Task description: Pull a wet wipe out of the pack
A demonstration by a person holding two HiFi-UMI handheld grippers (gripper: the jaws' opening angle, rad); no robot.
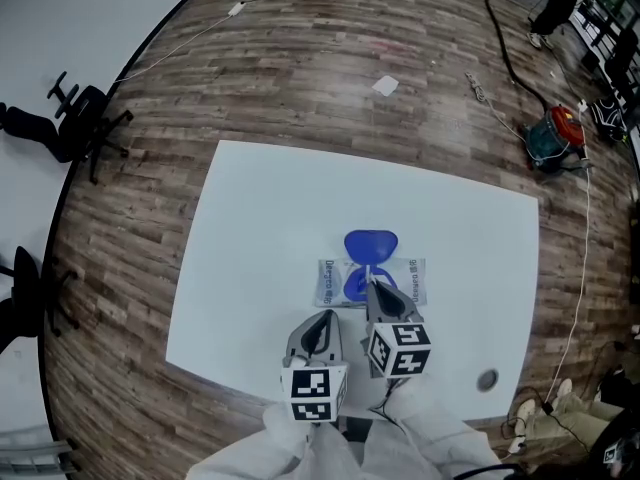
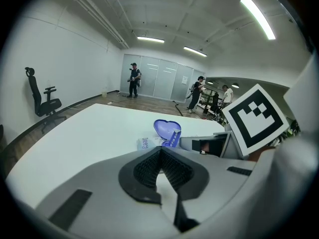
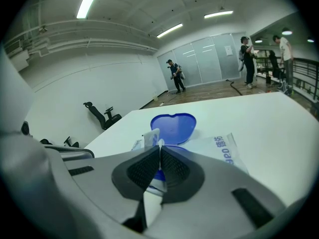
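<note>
While the pack (image 1: 412, 280) lies, blue lid (image 1: 371, 245) open, right claw (image 1: 372, 284) seemingly pinches wipe (image 3: 152, 136).

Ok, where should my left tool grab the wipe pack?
Probably the left end seam of the flat white plastic wipe pack, from the left: thin, flat, clear of the open blue lid and the right tool pinching the wet wipe.

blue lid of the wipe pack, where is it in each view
Head view: the blue lid stands open near the middle of the table.
Left gripper view: the lid sits mid-picture, above the jaws.
Right gripper view: the lid sits mid-picture, right above the jaws.
Shared landmark: the printed wipe pack beneath it.
</note>
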